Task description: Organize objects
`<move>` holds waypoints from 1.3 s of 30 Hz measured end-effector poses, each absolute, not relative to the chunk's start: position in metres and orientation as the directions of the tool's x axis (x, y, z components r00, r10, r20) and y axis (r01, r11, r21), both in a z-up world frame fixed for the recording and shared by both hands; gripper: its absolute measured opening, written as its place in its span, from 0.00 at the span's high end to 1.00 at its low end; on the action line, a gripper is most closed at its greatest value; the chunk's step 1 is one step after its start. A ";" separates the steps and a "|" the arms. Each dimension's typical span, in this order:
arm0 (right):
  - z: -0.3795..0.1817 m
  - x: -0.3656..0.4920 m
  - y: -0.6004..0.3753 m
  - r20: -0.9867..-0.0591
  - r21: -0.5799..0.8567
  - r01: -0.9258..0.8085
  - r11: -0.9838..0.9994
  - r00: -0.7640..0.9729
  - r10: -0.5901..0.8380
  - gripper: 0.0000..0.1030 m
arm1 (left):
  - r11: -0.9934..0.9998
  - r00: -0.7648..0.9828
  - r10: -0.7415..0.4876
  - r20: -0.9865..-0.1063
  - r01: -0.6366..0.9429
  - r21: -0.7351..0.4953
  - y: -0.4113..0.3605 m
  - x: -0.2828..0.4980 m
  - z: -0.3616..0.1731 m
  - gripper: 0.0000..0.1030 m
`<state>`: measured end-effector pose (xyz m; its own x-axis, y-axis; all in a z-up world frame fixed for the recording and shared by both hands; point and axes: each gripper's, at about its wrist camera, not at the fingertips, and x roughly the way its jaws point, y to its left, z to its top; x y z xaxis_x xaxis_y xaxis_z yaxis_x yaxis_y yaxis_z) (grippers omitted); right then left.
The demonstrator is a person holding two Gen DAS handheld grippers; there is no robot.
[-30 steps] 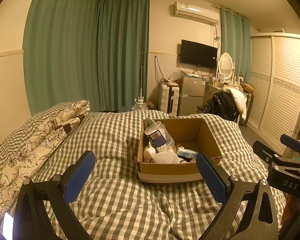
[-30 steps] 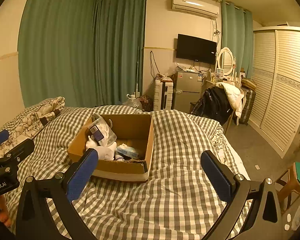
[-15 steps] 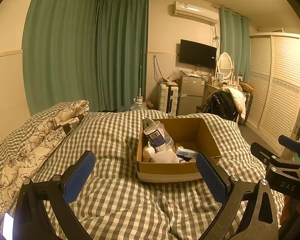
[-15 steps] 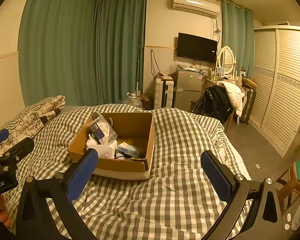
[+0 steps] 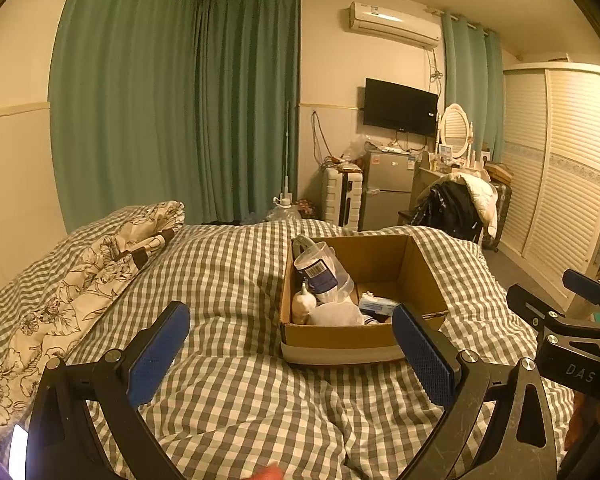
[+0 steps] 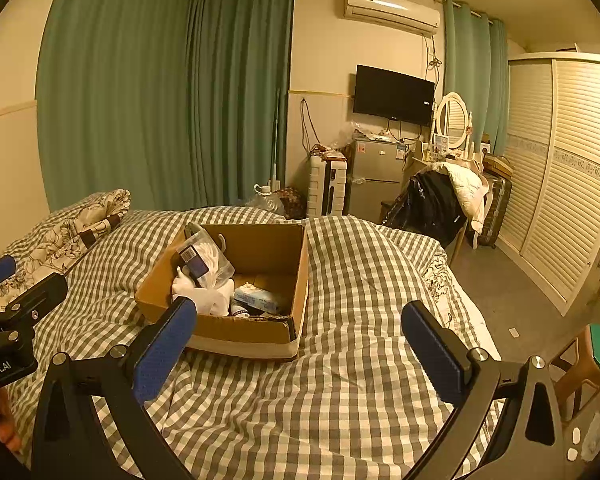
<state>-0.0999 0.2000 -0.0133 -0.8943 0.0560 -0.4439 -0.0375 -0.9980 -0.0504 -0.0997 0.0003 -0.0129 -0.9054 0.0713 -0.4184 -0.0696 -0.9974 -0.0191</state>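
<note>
Nearest, my left gripper [image 5: 290, 354] and my right gripper [image 6: 298, 350]: both sets of blue-padded fingers stand wide apart and hold nothing. Each tool shows at the edge of the other's view — the right one at the left wrist view's right margin, the left one at the right wrist view's left margin — so I hold the two side by side, low over the checked duvet [image 5: 236, 408].

Middle ground: the cardboard box [image 5: 340, 338] rests on the duvet, open-topped, just beyond my fingertips. In it lie a clear bag with a blue barcoded label [image 5: 320, 276], a small white bottle [image 5: 302, 303], a white soft bundle [image 5: 336, 315] and a pale blue packet [image 5: 378, 305]; what else lies beneath is hidden.

Change over the last second: slight — the box sits a little lower and nearer in both views, its contents unmoved; I judge that I have eased toward it without touching anything.

Meaning for the task: no loose objects show on the duvet, so the scene fits either objects gathered in and done, or a box about to be sorted.

Farther: a floral pillow [image 5: 100, 256] at left, then green curtains [image 5: 160, 112] and a wall television [image 5: 400, 106].
</note>
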 end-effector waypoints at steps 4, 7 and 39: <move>-0.014 -0.100 0.199 -0.446 -0.052 -0.036 -0.998 -0.893 0.055 0.00 | -0.997 -0.906 0.072 -0.418 -0.068 -0.023 0.000 -0.100 -0.013 0.00; -0.014 -0.100 0.199 -0.447 -0.051 -0.036 -0.998 -0.893 0.055 0.00 | -0.997 -0.905 0.074 -0.418 -0.070 -0.025 0.000 -0.100 -0.013 0.00; -0.018 -0.106 0.194 -0.460 -0.054 -0.029 -0.998 -0.887 0.051 0.00 | -0.997 -0.903 0.077 -0.422 -0.073 -0.024 0.002 -0.100 -0.014 0.00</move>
